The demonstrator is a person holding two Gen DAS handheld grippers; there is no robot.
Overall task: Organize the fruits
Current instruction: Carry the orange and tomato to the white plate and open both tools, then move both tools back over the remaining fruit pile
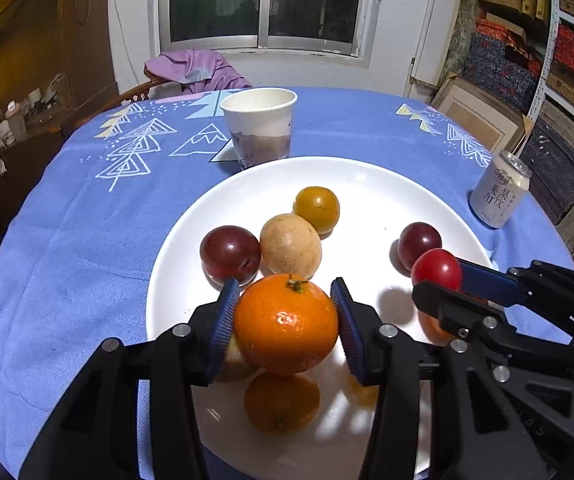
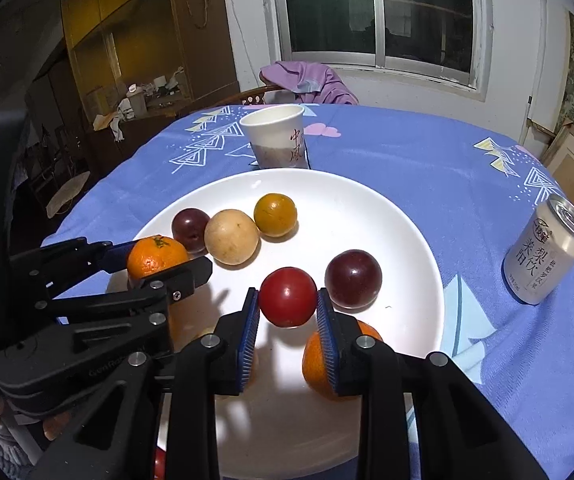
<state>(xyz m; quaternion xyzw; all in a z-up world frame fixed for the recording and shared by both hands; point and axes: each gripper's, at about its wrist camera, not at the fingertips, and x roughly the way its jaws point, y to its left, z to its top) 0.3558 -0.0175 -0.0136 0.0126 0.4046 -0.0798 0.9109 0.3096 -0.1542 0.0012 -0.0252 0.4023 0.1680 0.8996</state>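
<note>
My left gripper [image 1: 285, 286] is shut on an orange mandarin [image 1: 287, 324], held just above the near part of a white plate [image 1: 367, 200]. From the right wrist view the same mandarin [image 2: 157, 256] sits in the left gripper [image 2: 163, 260] at the plate's left side. My right gripper [image 2: 287, 294] is shut on a red round fruit [image 2: 289, 296] over the plate [image 2: 367, 216]. On the plate lie two dark plums [image 1: 229, 254] [image 1: 419, 240], a tan fruit [image 1: 291, 244], a yellow-green fruit [image 1: 316, 209] and another orange [image 1: 283, 400] beneath the held one.
A paper cup [image 1: 259, 124] stands just behind the plate on the blue tablecloth [image 1: 87, 240]. A drink can [image 2: 543, 248] stands to the plate's right near the table edge. A chair with a purple garment [image 1: 195, 68] is behind the table.
</note>
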